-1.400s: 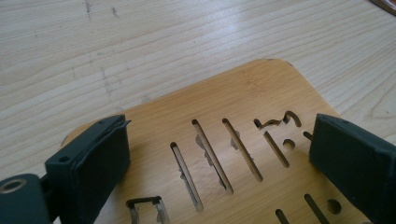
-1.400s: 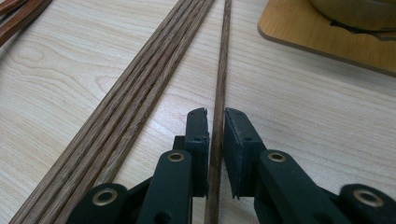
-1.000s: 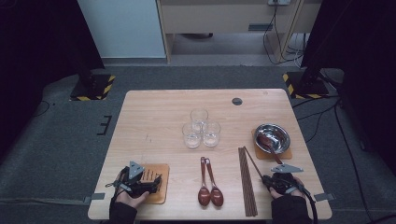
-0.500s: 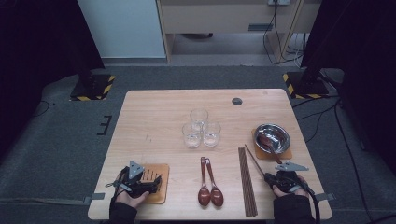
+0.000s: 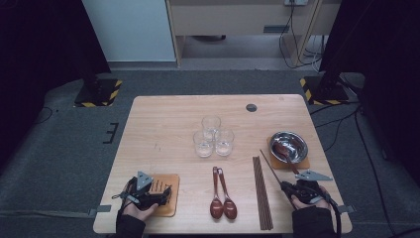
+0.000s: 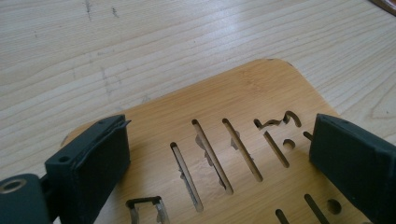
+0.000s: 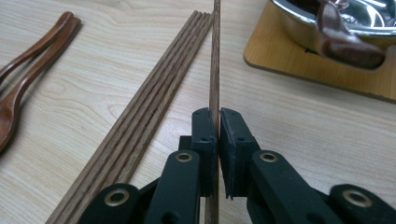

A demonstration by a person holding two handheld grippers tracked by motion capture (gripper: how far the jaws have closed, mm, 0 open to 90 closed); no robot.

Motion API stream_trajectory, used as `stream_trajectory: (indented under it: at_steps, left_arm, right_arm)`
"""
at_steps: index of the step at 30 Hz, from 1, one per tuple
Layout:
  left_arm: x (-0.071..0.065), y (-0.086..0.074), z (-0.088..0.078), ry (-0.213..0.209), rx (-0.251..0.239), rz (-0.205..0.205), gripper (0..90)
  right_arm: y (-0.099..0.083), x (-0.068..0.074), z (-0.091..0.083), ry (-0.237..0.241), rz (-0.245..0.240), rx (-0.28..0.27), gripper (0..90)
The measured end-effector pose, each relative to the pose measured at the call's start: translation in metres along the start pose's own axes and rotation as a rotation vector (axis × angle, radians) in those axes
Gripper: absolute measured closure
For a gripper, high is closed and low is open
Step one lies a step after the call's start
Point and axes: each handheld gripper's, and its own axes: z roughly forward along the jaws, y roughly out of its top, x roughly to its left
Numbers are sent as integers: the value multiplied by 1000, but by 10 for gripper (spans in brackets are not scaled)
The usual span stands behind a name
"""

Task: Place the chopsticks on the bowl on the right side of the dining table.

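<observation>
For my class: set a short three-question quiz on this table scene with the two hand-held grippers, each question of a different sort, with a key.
1. True or false: the right gripper is shut on a single chopstick.
2. What lies under the left gripper? A) a slotted wooden coaster B) a folded napkin C) a steel bowl
3. How many drinking glasses stand in the cluster at the middle of the table?

Key
1. True; its jaws pinch one stick apart from the chopstick bundle.
2. A; the open jaws stand over the slotted wooden coaster.
3. Three.
</observation>
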Motion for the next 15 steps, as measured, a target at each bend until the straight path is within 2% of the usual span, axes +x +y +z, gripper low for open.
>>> stream_trajectory:
  at_steps: [15]
  left_arm:
    - [0,0,0,0,0,0,41]
  right_arm:
    - [11,2,-16,23,5,-61,852]
